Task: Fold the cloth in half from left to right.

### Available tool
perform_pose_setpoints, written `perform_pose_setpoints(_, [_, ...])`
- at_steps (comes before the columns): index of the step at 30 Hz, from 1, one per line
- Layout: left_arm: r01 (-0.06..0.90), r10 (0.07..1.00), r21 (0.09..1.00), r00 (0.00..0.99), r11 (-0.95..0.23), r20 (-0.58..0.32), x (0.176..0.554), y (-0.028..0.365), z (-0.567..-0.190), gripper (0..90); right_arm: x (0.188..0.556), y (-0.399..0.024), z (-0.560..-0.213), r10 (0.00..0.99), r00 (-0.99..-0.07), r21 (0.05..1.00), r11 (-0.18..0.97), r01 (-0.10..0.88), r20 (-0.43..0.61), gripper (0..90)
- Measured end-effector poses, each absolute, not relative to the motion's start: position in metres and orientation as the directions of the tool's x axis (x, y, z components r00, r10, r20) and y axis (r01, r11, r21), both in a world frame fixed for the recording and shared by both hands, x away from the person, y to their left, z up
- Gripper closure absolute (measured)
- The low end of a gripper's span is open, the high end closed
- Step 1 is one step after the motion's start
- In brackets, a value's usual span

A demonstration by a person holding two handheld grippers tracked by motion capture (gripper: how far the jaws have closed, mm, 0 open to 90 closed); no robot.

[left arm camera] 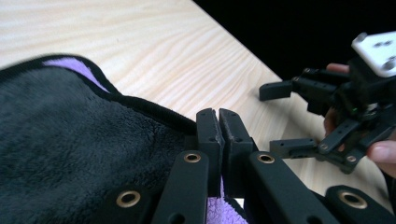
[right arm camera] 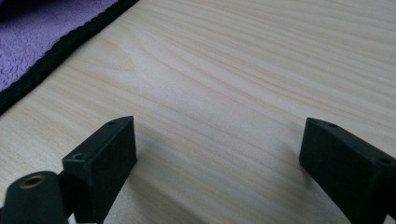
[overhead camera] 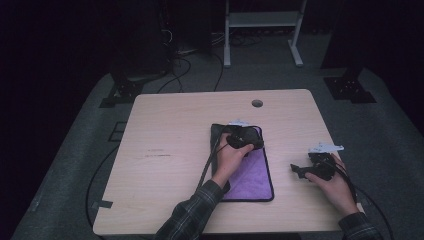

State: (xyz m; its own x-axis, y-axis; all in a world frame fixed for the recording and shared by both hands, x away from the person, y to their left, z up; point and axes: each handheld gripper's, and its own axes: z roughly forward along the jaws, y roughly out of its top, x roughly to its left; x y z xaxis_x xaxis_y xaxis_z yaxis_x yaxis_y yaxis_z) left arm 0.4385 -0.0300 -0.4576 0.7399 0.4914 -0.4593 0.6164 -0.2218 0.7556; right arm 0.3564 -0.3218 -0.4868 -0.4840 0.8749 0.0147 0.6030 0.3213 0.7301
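Observation:
A purple cloth (overhead camera: 252, 172) with black edging lies on the wooden table (overhead camera: 165, 130), right of its middle. Its far part is folded over and shows a dark grey underside (left arm camera: 70, 140). My left gripper (overhead camera: 252, 141) sits over that fold. In the left gripper view its jaws (left arm camera: 218, 114) are pressed together where the cloth's black hem runs in between them. My right gripper (overhead camera: 300, 170) rests to the right of the cloth, open over bare wood (right arm camera: 219, 140), with nothing between its fingers. The cloth's purple edge (right arm camera: 37, 28) shows at the upper left of the right gripper view.
A round hole (overhead camera: 257, 103) sits near the table's far edge. The left gripper's cable (overhead camera: 207, 160) trails across the cloth's left side toward the front. Behind the table, on the floor, stand a white frame (overhead camera: 262, 20) and dark equipment with cables.

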Motion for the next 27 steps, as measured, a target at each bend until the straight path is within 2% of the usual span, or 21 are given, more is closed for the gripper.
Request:
perform_pose_setpoints(4, [0.620, 0.483, 0.748, 0.743, -0.237, -0.463, 0.439, -0.035, -0.464, 86.6, 0.356, -0.322, -0.487, 0.875, -0.484, 0.730, 0.321, 0.603, 0.015, 10.2])
perform_pose_setpoints(7, [0.612, 0.475, 0.754, 0.751, -0.239, -0.459, 0.439, -0.033, -0.461, 76.1, 0.356, -0.322, -0.487, 0.875, -0.484, 0.730, 0.321, 0.603, 0.015, 10.2])
perform_pose_setpoints(8, [0.604, 0.475, 0.758, 0.757, -0.246, -0.449, 0.438, -0.030, -0.457, 76.1, 0.356, -0.322, -0.487, 0.875, -0.484, 0.730, 0.321, 0.603, 0.015, 10.2])
perform_pose_setpoints(9, [0.577, 0.483, 0.778, 0.770, -0.250, -0.417, 0.436, -0.022, -0.447, 69.1, 0.356, -0.322, -0.487, 0.875, -0.484, 0.730, 0.321, 0.603, 0.015, 10.2])
perform_pose_setpoints(14, [0.539, 0.517, 0.800, 0.779, -0.264, -0.355, 0.430, 0.006, -0.428, 60.0, 0.356, -0.322, -0.487, 0.875, -0.484, 0.731, 0.321, 0.603, 0.015, 10.2])
perform_pose_setpoints(18, [0.522, 0.572, 0.808, 0.763, -0.272, -0.300, 0.421, 0.044, -0.418, 56.3, 0.356, -0.322, -0.487, 0.875, -0.484, 0.730, 0.321, 0.603, 0.014, 10.2])
perform_pose_setpoints(27, [0.548, 0.650, 0.793, 0.709, -0.265, -0.273, 0.409, 0.092, -0.434, 51.6, 0.356, -0.322, -0.487, 0.875, -0.484, 0.731, 0.322, 0.602, 0.014, 10.2])
